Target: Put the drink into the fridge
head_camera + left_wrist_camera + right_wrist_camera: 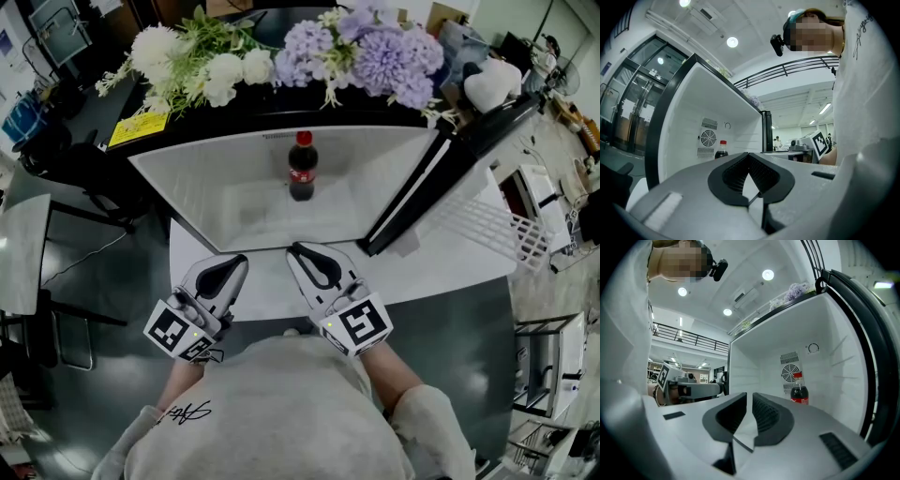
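The cola bottle (pixel 302 167) stood upright inside the open fridge (pixel 216 192), on the white floor of the compartment and close to the back wall. It had a red cap, a red label and dark drink in it. In the right gripper view it stood just beside the round fan vent (pixel 789 373) in that back wall. The fridge door (pixel 427 192) was swung wide to the right, and white and purple flowers (pixel 281 52) lay along the fridge's black top.

Both hand-held grippers were held level side by side in front of the opening, over the white tabletop (pixel 450 267), well apart from the bottle. The left hand-held gripper (pixel 242 259) was clenched, its dark ribbed jaws meeting at the tips with nothing between them. The right hand-held gripper (pixel 293 249) was all but clenched too, with only a thin slit left between its jaw tips, and it grasped nothing. Each carried its marker cube near the person's wrists, just above the grey sweatshirt (pixel 281 412).
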`<action>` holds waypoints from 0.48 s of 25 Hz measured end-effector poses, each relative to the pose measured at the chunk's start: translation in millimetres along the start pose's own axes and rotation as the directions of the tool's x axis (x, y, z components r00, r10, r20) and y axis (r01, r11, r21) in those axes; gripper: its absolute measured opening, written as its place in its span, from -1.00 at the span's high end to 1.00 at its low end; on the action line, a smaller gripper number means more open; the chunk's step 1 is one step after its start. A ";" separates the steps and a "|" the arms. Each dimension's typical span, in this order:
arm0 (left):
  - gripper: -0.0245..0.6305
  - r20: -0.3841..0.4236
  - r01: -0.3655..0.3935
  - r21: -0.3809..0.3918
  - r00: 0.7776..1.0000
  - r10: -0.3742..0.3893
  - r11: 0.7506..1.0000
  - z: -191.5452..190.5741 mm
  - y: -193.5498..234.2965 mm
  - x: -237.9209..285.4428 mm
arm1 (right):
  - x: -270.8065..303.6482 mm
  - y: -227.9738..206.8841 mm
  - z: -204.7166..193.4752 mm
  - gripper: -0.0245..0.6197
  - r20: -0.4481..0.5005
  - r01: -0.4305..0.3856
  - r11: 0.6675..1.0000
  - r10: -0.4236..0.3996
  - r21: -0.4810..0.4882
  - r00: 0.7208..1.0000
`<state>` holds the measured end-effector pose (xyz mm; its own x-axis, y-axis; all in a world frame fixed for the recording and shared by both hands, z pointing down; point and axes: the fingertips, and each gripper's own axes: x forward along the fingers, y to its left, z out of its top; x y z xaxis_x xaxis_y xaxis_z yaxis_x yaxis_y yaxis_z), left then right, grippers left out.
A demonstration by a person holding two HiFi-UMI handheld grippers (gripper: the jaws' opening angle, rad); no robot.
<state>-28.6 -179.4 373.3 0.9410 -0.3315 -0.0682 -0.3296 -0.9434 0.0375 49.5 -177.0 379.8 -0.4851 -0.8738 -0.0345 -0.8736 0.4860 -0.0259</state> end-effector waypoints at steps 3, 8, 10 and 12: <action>0.91 -0.003 0.004 -0.001 1.000 -0.004 1.000 -1.4 -0.3 0.2 | -0.5 0.9 -1.3 0.81 0.002 -0.001 1.000 0.001 0.016 1.000; 0.91 -0.004 0.015 -0.001 1.000 -0.015 1.000 -2.7 -2.4 2.6 | -2.4 -0.2 -0.6 0.86 0.010 0.015 0.999 -0.015 0.033 1.000; 0.92 -0.003 0.017 -0.002 1.000 -0.017 1.000 -2.3 -2.8 3.0 | -3.4 0.1 1.4 0.87 0.010 0.023 0.999 -0.024 0.030 1.000; 0.92 -0.003 0.018 -0.002 1.000 -0.018 1.000 -2.0 -2.7 2.9 | -3.7 1.1 5.0 0.89 0.024 0.022 1.000 -0.023 0.010 0.999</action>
<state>-24.8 -177.8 375.0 0.9470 -0.3144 -0.0661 -0.3125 -0.9492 0.0384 50.6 -173.1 374.9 -0.4642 -0.8839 -0.0578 -0.8837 0.4665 -0.0371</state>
